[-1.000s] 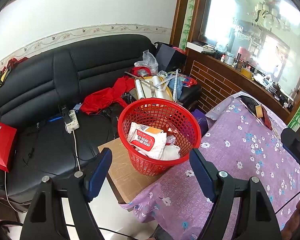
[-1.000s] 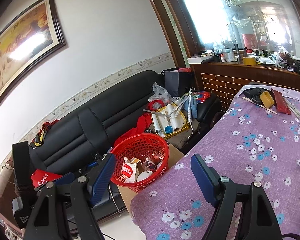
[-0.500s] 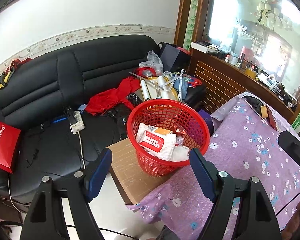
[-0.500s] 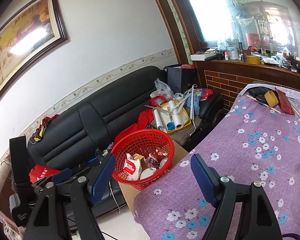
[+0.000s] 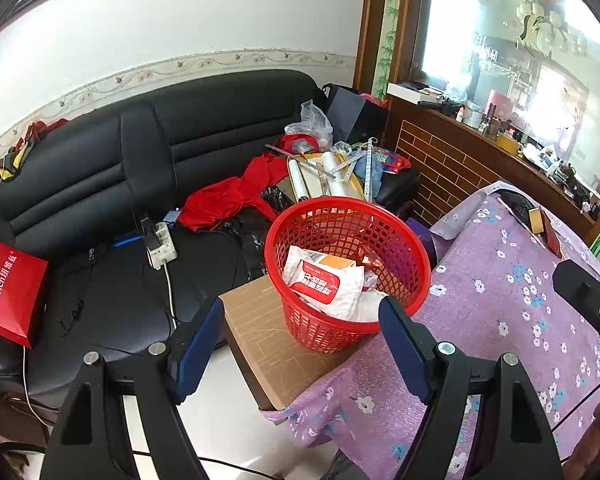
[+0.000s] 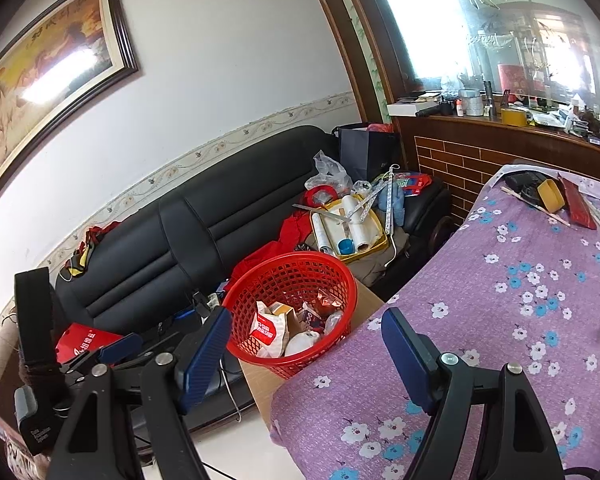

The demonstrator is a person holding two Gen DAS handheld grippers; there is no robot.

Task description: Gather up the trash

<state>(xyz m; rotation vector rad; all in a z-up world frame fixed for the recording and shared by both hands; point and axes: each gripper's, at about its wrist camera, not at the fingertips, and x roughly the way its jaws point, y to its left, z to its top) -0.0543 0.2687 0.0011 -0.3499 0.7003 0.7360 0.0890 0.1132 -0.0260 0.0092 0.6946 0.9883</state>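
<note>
Two grippers: my left gripper (image 5: pixel 302 338) and my right gripper (image 6: pixel 306 346) both have their fingers spread apart, with nothing between them.
Basket: the red basket (image 5: pixel 410 240) stands on a cardboard box (image 5: pixel 256 332), just past my left fingers.
Trash: a white and red wrapper (image 5: pixel 324 278) and crumpled scraps lie inside the basket.
Surface: the purple flowered cloth (image 6: pixel 520 320) covers it, right of the basket.
Sofa: the black sofa (image 5: pixel 100 184) is far left, strewn with red cloth (image 5: pixel 228 200).

White wall w/ framed painting (image 6: pixel 48 64), black sofa (image 5: pixel 148 168), brick-look counter (image 6: pixel 456 164), prob. window (image 6: pixel 420 28) glare.
</note>
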